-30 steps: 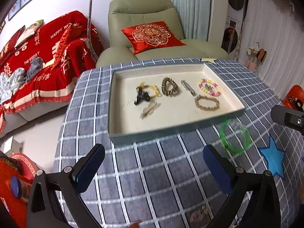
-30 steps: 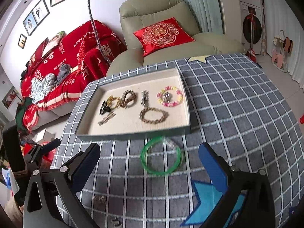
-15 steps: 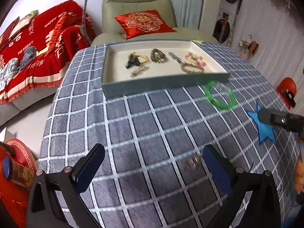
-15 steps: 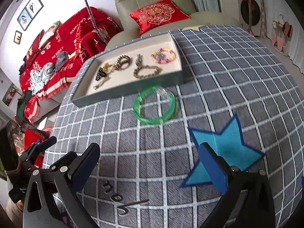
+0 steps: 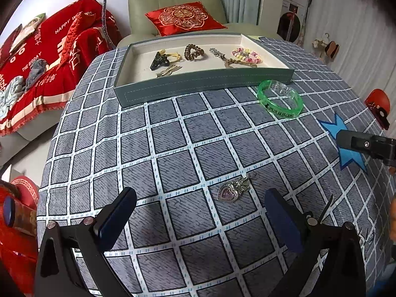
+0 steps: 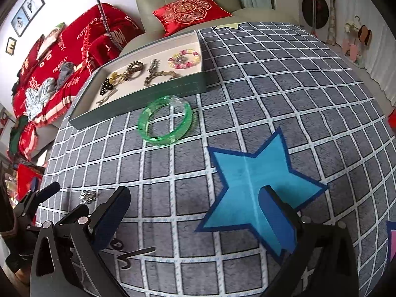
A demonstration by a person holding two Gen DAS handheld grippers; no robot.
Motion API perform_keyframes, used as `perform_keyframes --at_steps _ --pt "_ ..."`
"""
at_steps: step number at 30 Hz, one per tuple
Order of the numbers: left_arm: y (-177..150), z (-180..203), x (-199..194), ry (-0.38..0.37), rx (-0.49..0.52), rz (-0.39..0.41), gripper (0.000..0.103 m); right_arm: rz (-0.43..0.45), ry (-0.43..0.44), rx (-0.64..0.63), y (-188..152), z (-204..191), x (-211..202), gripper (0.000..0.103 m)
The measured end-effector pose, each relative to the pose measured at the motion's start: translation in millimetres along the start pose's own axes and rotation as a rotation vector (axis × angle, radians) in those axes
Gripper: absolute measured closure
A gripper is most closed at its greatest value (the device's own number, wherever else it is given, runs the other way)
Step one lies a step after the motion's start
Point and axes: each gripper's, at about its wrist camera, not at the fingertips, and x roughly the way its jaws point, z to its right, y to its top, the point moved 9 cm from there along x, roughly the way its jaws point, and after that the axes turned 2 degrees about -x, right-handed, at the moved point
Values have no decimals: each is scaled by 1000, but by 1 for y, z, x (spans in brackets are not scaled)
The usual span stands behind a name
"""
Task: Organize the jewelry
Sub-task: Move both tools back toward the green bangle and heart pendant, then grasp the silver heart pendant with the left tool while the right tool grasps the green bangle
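In the left wrist view, the left gripper (image 5: 200,220) hangs with jaws wide and empty above a heart pendant (image 5: 232,190) lying on the checked tablecloth (image 5: 173,136). The green bangle (image 5: 280,98) lies just beside the tray (image 5: 203,84).

In the right wrist view, the right gripper (image 6: 195,215) is also spread wide, holding nothing, over a blue star (image 6: 257,180); the bangle (image 6: 165,120) lies near the tray's front wall.

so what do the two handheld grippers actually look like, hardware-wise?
Both match: the left gripper and right gripper have matte black angular frames with triangular cut-outs, silver screw heads, and flat dark navy pads on the jaws. No cables, markings or sleeves are visible.
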Motion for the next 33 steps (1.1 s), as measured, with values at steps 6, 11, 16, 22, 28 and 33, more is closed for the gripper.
perform_keyframes --at_steps 6,11,16,22,28,33 --pt "-1 3 5 12 -3 -8 0 -9 -18 -41 12 1 7 0" --pt "3 4 6 12 2 -5 0 -16 -31 -66 31 -2 18 0" --pt "5 5 9 5 6 -6 0 -24 -49 -78 48 -5 31 0" --pt "4 4 14 -4 -2 -20 0 -40 -91 -107 64 -7 49 2" --pt "4 10 15 -17 26 -20 0 -61 -141 -145 68 -7 66 13" --pt "4 17 13 -34 47 -14 4 -45 -166 -213 70 -17 69 23"
